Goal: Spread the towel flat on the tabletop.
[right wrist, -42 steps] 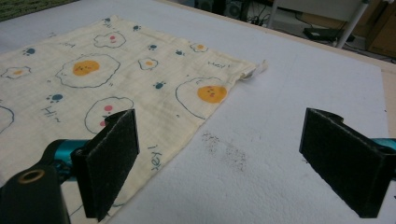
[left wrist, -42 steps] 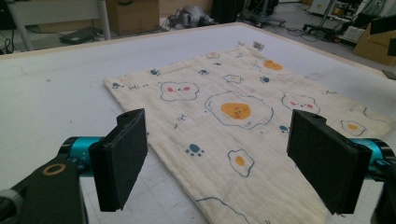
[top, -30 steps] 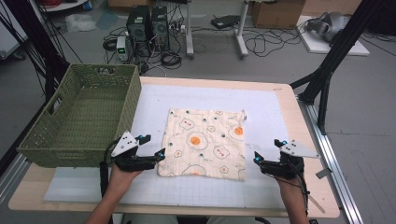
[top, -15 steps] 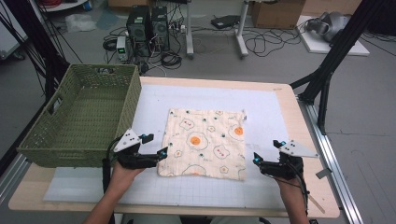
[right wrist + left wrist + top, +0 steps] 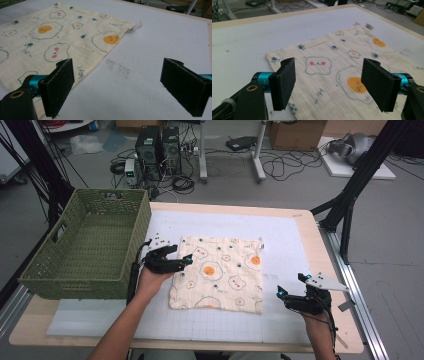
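The left gripper (image 5: 187,259) hovered at the cloth's (image 5: 220,272) left edge, forearm reaching in from below; its jaws had just been closing a little yet stood wide apart, pads clear of the fabric. The right gripper (image 5: 281,292) rested just right of the cloth's near right corner — jaws spread, gripping nothing. The cloth lay flat on the white mat (image 5: 285,240). The left gripper view showed the egg print (image 5: 355,83) beneath its jaws — the right gripper view showed a dark smudge (image 5: 118,68) on the mat. A green basket (image 5: 85,250) stood to the left.
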`<control>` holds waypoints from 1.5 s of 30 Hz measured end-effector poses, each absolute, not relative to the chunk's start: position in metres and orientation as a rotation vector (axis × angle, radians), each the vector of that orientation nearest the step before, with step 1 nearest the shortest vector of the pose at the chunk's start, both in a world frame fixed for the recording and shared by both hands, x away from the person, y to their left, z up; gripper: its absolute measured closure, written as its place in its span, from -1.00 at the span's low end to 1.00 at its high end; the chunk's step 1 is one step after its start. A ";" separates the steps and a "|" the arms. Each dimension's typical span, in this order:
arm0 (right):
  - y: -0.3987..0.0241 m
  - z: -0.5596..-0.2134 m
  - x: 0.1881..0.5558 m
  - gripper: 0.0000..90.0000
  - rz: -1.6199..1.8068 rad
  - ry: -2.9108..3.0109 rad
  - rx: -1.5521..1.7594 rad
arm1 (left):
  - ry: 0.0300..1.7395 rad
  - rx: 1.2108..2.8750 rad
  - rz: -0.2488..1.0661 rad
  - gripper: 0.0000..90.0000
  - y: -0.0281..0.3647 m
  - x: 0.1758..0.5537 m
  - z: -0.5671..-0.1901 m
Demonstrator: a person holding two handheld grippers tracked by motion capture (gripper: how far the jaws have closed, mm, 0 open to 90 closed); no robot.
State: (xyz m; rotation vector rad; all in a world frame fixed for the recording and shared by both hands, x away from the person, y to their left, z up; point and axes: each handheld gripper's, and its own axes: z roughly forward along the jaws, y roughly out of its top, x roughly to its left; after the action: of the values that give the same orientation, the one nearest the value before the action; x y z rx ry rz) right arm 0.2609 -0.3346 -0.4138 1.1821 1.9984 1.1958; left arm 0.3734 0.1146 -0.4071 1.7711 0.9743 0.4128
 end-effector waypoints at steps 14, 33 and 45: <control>-0.332 -0.413 0.262 -0.75 1.244 2.022 1.170 | 1.071 1.776 0.398 -0.46 0.109 0.429 -0.408; -0.332 -0.419 0.273 -0.75 1.239 2.099 1.174 | 1.157 1.995 0.445 0.03 0.104 0.454 -0.444; -0.307 -0.421 0.331 -0.75 1.216 2.215 1.182 | 1.125 2.050 0.464 0.91 0.101 0.451 -0.443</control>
State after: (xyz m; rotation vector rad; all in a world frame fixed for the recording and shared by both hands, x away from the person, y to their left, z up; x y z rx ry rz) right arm 0.3312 -0.3068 -0.4207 1.1816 2.2153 1.2159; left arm 0.4509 0.1008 -0.4434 2.0500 1.1248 0.4640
